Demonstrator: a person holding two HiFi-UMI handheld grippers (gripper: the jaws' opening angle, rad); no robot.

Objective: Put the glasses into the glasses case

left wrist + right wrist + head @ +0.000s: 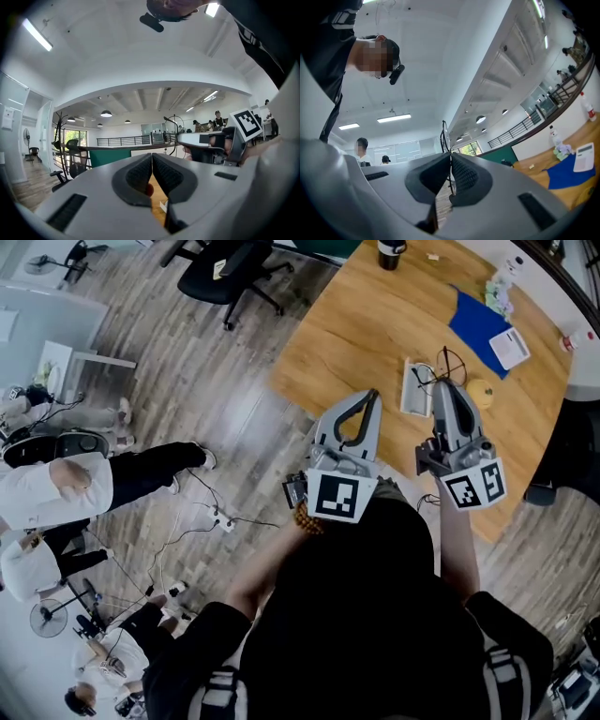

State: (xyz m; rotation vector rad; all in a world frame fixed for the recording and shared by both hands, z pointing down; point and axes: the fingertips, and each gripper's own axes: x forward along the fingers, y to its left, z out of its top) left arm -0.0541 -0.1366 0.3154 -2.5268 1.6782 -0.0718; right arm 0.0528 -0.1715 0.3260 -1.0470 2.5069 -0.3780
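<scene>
Your right gripper [450, 158] is clamped shut on the thin black wire frame of the glasses [442, 133], with one round rim standing up past the jaw tips. Your left gripper [152, 158] has its jaws pressed together with nothing between them. Both grippers hang over the near part of the wooden table [375, 324]. In the head view the glasses are in the air just beside the open white glasses case [413, 387], which lies flat on the wood.

The only clear marking is the black-and-white square on each marker cube [342, 495]. The white pad [511, 346] on the blue cloth [473, 324] carries print too small to read. A clear bottle [555, 136] stands near the cloth.

The floor [216, 399] is grey wood-look plank, and a black office chair [230, 273] stands beyond the table. People [56, 488] sit low on the floor at the left. The room is an open white hall with long ceiling lights [36, 35] and a railed gallery [124, 139].
</scene>
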